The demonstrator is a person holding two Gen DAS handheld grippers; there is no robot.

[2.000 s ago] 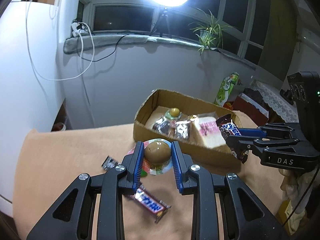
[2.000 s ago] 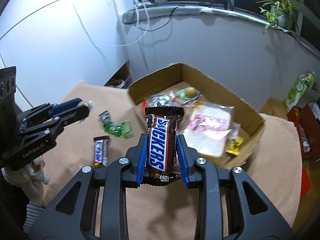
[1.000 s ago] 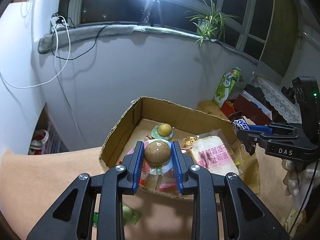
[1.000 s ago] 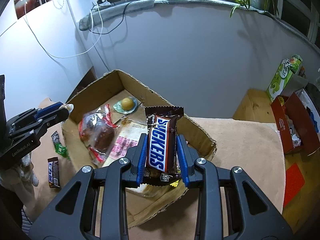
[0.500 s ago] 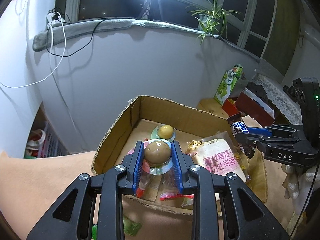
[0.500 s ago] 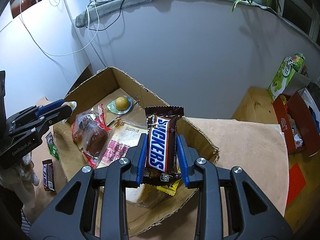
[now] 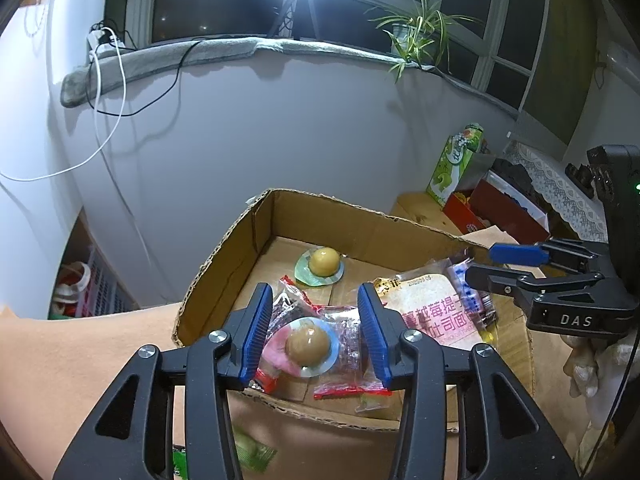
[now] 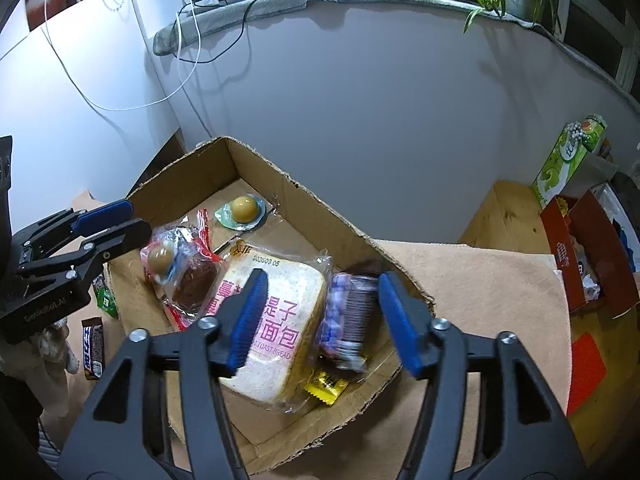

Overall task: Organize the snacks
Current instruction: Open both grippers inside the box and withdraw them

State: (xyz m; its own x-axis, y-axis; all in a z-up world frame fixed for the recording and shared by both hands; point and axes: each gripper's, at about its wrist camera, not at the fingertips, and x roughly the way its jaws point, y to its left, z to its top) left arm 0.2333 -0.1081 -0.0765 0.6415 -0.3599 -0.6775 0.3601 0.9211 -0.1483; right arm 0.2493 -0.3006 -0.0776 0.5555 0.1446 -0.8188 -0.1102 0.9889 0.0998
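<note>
Both grippers' jaws have just been opening over the cardboard box point(image 8: 304, 200): the left gripper point(image 7: 316, 330) stands apart from the packaged egg point(image 7: 308, 345) below it, while the right gripper point(image 8: 320, 316) gapes around a motion-blurred Snickers bar point(image 8: 348, 316), its wrapper unreadable, beside the toast bread point(image 8: 276, 320).

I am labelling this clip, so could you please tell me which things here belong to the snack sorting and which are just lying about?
Job:
cardboard box
chocolate bar
egg pack
toast bread

Lying about:
potted plant
green carton
red box
white cable
</note>
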